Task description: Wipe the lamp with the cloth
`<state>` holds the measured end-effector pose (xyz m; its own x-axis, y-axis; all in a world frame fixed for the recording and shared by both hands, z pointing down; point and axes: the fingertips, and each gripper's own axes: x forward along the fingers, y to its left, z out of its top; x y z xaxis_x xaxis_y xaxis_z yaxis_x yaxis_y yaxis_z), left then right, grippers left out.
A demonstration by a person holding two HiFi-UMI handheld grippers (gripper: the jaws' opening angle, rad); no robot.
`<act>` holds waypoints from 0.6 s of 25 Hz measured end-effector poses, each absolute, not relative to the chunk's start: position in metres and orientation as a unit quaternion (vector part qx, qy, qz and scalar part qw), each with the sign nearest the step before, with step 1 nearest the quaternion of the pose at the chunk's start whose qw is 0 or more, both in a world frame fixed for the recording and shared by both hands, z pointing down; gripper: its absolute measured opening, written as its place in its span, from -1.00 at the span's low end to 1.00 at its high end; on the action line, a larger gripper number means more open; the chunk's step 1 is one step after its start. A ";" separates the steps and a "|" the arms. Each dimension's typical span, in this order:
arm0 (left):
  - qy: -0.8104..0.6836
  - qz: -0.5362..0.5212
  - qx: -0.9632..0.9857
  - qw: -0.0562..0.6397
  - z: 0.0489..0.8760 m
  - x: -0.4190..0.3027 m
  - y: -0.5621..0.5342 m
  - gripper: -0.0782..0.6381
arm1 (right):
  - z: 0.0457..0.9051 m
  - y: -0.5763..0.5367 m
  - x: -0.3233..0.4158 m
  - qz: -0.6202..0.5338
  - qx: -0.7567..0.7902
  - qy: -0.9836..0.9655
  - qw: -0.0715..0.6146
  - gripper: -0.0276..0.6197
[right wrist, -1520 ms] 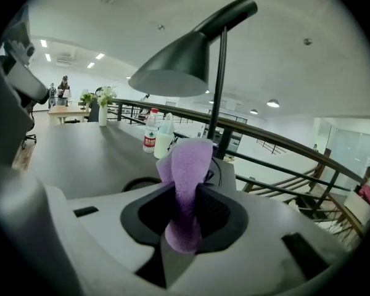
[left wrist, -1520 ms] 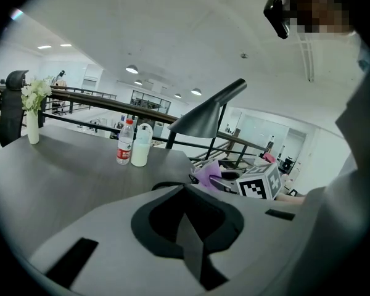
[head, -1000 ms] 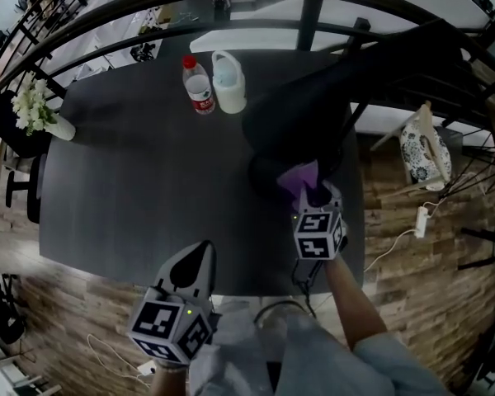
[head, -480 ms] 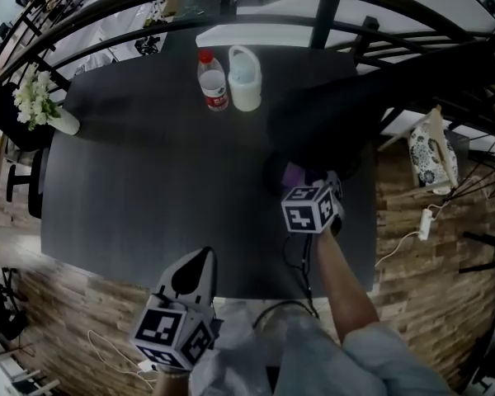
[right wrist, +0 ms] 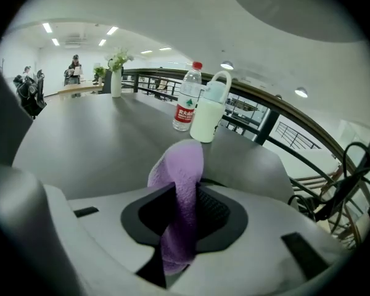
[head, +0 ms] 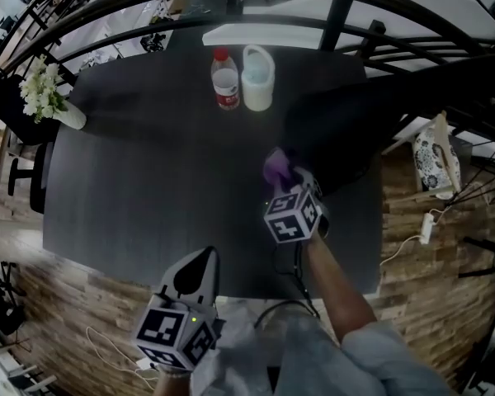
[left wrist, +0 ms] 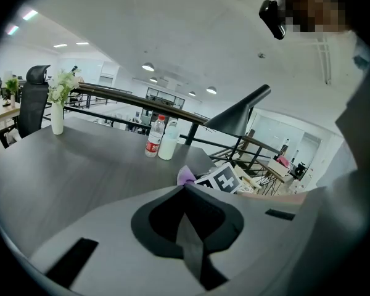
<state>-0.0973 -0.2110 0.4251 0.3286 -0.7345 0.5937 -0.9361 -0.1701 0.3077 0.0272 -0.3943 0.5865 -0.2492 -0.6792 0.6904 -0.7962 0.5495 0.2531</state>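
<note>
Holds the purple cloth (head: pixel 275 168) in the right gripper (head: pixel 285 178), jaws clamped shut on its fold, loose end poking past the tips. Places it over the bench (head: pixel 148 172), just right of middle, with the black lamp (left wrist: pixel 238 114) close by at 2 o'clock; cannot tell whether they touch. Hangs the left gripper (head: pixel 203 256) at 6 o'clock above the bench's near edge, jaws pressed together on nothing. Shows a red-capped bottle (head: pixel 224 79) and white jug (head: pixel 257 78) side by side at 12 o'clock, a vase of white flowers (head: pixel 48 99) at 10 o'clock.

Water bottle's red label (right wrist: pixel 185 111) illegible
</note>
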 end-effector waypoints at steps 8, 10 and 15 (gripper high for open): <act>-0.537 0.155 0.765 0.319 0.418 -0.078 -0.216 -0.76 | 0.580 -0.360 0.033 0.080 0.433 -0.804 0.399 -0.64; -0.531 0.153 0.770 0.317 0.416 -0.071 -0.217 -0.76 | 0.582 -0.351 0.045 0.084 0.434 -0.800 0.404 -0.64; -0.516 0.138 0.789 0.305 0.416 -0.054 -0.220 -0.76 | 0.585 -0.339 0.086 0.093 0.463 -0.781 0.409 -0.64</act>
